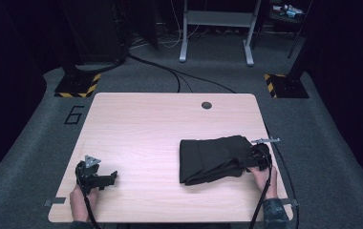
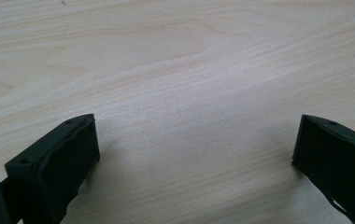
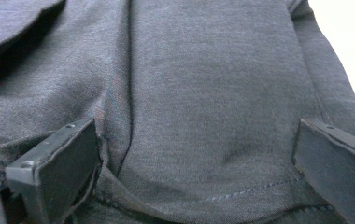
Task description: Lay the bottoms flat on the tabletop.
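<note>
A folded dark grey garment [image 1: 214, 157] lies on the right half of the wooden table [image 1: 146, 129]. My right gripper [image 1: 256, 160] sits at the garment's right edge, open, its jaws wide apart over the cloth [image 3: 203, 102] with a stitched hem running between them. My left gripper [image 1: 104, 179] rests near the front left of the table, open, with bare wood [image 2: 194, 140] between its jaws.
A round cable hole [image 1: 206, 105] sits near the table's far edge. Grey carpet surrounds the table, with cables, yellow-black striped stand bases [image 1: 77, 88] and a grey frame [image 1: 216, 28] beyond. A "6" mark [image 1: 74, 114] is on the floor at left.
</note>
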{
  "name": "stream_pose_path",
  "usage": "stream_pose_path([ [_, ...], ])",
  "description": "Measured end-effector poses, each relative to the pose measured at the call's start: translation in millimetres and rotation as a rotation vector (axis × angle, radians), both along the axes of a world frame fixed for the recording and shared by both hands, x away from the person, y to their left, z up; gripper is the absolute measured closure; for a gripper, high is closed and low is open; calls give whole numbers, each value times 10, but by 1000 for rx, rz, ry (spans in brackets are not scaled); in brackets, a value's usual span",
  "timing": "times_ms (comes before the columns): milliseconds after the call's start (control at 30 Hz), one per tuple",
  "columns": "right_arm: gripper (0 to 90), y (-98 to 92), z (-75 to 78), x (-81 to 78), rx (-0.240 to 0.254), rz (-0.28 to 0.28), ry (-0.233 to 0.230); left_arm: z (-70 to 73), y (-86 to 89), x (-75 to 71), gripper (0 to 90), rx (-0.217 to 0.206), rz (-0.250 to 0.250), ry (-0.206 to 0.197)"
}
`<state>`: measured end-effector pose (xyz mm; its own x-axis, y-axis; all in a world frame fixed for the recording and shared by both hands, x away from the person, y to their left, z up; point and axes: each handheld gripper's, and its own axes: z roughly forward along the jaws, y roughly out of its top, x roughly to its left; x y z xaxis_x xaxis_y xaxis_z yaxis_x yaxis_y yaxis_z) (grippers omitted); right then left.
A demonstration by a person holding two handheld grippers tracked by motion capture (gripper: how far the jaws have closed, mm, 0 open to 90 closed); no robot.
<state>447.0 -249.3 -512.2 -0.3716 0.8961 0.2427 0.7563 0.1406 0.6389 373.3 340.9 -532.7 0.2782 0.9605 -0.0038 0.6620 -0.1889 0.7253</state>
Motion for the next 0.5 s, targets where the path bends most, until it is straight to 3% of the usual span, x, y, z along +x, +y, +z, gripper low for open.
stream_pose_path([
  [200,1,68,-30,-47,6,10,-30,-3,-2,1,1,-2,-1,-2],
  [267,1,107,-26,-67,9,7,-18,-1,-1,1,1,2,-2,-3],
  [500,9,278,-61,-148,13,41,-60,-3,-6,-1,1,-3,-3,-1],
])
